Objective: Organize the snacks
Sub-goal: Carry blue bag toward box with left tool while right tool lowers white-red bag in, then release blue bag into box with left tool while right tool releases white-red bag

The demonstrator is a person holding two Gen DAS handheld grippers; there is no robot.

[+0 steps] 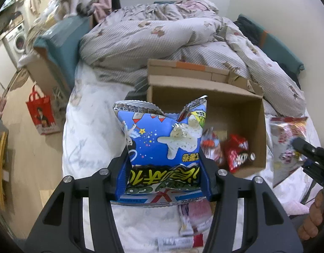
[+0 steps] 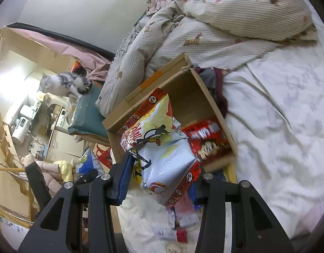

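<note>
We hold a snack in each gripper. In the left wrist view, the left gripper point(image 1: 164, 179) is closed on the blue bag point(image 1: 162, 141), which fills the centre of the frame; the blue pads press its lower sides and the crimped top flares above them. Behind it, in the centre right, the box point(image 1: 261, 126) lies open on the bed point(image 1: 88, 137), with a red pack point(image 1: 235, 151) and at least one more packet inside. At the far right edge we glimpse the right gripper with its own load, blurred.

In the right wrist view, the right gripper point(image 2: 162, 181) is clamped on the white bag point(image 2: 162, 158), a puffed red-bordered popcorn packet at the centre of the frame, hanging over the near rim of the box point(image 2: 210, 103). The red pack point(image 2: 206, 141) lies inside, centre right. A cat point(image 2: 63, 84) sits at the left edge, well apart from the work.

We judge both bags light, soft and air-filled, with slick foil skins. Squeezed hard, they may pop or crush the contents; squeezed lightly, they may slip. The crimped seams at the ends are flatter and stiffer, so we think they offer the surest hold, while a grip across the pillow, as now, wants gentle pressure. Dropped from low over the box, they should land harmlessly.
</note>
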